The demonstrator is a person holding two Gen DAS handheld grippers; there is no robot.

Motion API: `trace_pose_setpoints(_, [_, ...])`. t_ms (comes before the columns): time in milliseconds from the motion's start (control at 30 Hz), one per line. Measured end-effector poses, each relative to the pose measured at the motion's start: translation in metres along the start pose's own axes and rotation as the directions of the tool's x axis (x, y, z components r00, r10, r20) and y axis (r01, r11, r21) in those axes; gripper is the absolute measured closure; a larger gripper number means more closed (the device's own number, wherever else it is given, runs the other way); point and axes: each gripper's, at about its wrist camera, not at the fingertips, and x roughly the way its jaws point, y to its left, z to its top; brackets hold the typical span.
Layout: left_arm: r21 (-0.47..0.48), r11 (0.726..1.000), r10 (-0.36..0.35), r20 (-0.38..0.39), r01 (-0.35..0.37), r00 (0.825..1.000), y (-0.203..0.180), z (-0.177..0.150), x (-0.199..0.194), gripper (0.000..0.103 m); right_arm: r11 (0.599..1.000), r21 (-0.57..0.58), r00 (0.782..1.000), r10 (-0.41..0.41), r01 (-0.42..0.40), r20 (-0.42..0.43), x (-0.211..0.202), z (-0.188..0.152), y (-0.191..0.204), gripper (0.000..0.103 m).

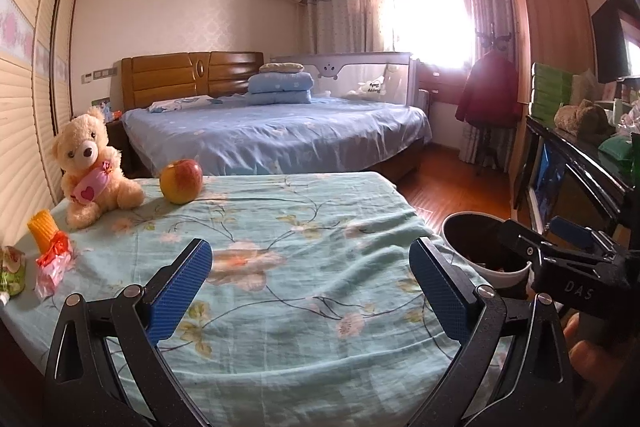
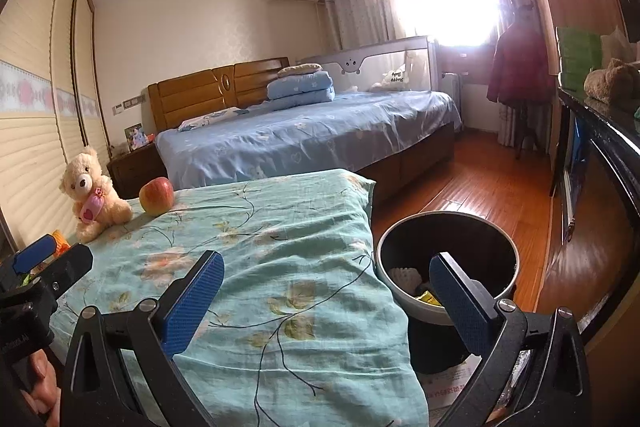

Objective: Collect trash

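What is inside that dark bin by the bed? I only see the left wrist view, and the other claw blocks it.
Observer: In the right wrist view the bin is open to sight: a white crumpled piece and a yellow wrapper lie at the bottom.
Operator: Is the right claw holding anything?
Observer: No, the right claw is wide open, nothing between its pads.
Operator: What is the bin standing on?
Observer: On a printed paper sheet laid over the wooden floor.
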Motion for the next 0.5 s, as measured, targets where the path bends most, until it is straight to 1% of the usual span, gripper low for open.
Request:
trace_pose_setpoints(333, [-0.002,1.000,0.020,-0.008,-0.020,1.000,-0.0001,0.0002,-0.0007,0.002,1.000,-0.022,1.000,-0.009,0.009,0.010,-0.0022,-0.0006,0.0052,0.000])
trace_pose_setpoints(500, [-0.022,0.999,0.024,-0.018,-0.024,1.000,0.0046,0.0002,0.0009,0.002,0.999,-0.035,1.000,-0.011,0.011,0.011,-0.0029,-0.0008,0.0085,0.000])
